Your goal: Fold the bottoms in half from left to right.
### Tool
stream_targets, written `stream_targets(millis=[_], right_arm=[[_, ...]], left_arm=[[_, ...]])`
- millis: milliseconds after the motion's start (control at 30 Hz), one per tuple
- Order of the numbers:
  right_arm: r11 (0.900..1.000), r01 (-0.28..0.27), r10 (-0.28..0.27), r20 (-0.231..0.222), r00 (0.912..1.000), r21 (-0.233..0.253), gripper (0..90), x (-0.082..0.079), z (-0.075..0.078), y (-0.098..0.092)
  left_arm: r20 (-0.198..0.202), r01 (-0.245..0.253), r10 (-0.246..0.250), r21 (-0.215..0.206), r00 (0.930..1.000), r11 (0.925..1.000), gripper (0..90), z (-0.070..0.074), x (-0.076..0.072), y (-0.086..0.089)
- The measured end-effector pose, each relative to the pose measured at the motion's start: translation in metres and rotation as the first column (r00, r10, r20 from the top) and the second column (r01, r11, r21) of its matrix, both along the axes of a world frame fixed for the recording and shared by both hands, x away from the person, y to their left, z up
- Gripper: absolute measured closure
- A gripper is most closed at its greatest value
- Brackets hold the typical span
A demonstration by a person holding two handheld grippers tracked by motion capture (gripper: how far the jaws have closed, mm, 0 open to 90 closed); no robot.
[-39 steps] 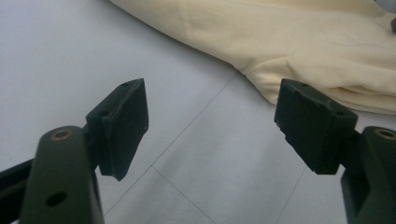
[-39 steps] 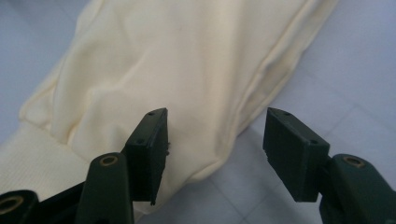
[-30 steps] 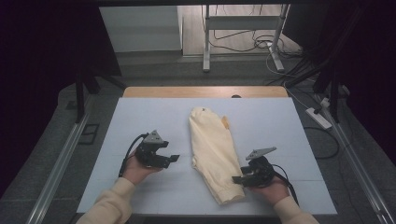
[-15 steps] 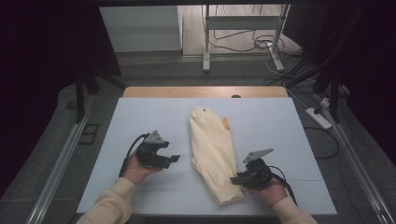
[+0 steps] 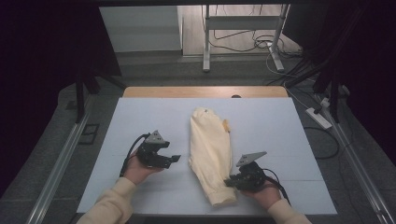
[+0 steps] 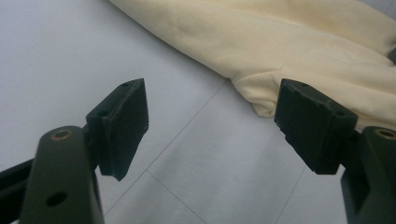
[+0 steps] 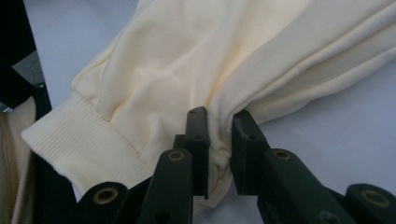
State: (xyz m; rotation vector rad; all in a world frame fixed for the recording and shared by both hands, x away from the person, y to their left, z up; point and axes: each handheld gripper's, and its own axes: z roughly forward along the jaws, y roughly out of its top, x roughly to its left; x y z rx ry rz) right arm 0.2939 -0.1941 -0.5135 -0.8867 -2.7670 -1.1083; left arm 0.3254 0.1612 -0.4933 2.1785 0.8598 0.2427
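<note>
A cream-yellow sweatshirt (image 5: 211,149) lies folded in a long strip down the middle of the white table top (image 5: 280,126). My right gripper (image 5: 229,182) sits at the strip's near right edge, shut on a pinch of the sweatshirt (image 7: 187,70) fabric; the right gripper (image 7: 218,135) view shows cloth bunched between the jaws, with a ribbed cuff (image 7: 79,144) to the left. My left gripper (image 5: 176,158) rests on the table just left of the strip, open. In the left gripper (image 6: 210,126) view the sweatshirt (image 6: 299,42) lies beyond the parted jaws, apart from them.
The table's wooden far edge (image 5: 205,91) borders a dark floor with a metal stand (image 5: 243,32) and cables. A power strip (image 5: 318,117) lies on the floor at the right. White surface spreads on both sides of the garment.
My right gripper has slid slightly toward me along the garment's right edge and stays closed on the cloth. The left gripper has hardly moved.
</note>
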Motion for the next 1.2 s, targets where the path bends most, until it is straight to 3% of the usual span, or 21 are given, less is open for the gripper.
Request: stream_targets(millis=[433,867,933,1000,1067,1200], right_arm=[[0.998,-0.068,0.068,-0.022,0.9974,0.012,80.0,-0.010,0.000,0.017],[0.995,-0.095,0.095,-0.037,0.9948,-0.004,79.5,-0.014,0.003,0.016],[0.995,-0.102,0.102,-0.010,0.9947,-0.007,73.9,-0.014,0.002,0.015],[0.995,-0.095,0.095,0.006,0.9955,-0.011,62.5,-0.015,0.003,0.014],[0.997,-0.071,0.071,0.022,0.9972,-0.009,51.0,-0.014,0.005,0.012],[1.000,-0.024,0.023,0.048,0.9986,0.015,39.2,-0.010,0.010,0.007]], left_arm=[[0.000,0.001,-0.001,-0.002,1.0000,1.0000,25.7,0.000,0.000,0.001],[0.004,0.002,-0.002,-0.004,1.0000,1.0000,25.7,0.000,0.000,0.002],[0.005,0.001,-0.001,-0.003,1.0000,1.0000,25.7,0.000,0.000,0.002],[0.006,0.000,0.000,-0.001,1.0000,1.0000,25.7,0.000,0.000,0.002],[0.007,0.000,0.000,0.000,1.0000,1.0000,25.3,0.000,0.000,0.001],[0.007,0.000,0.000,-0.001,1.0000,1.0000,25.0,0.000,0.000,0.001]])
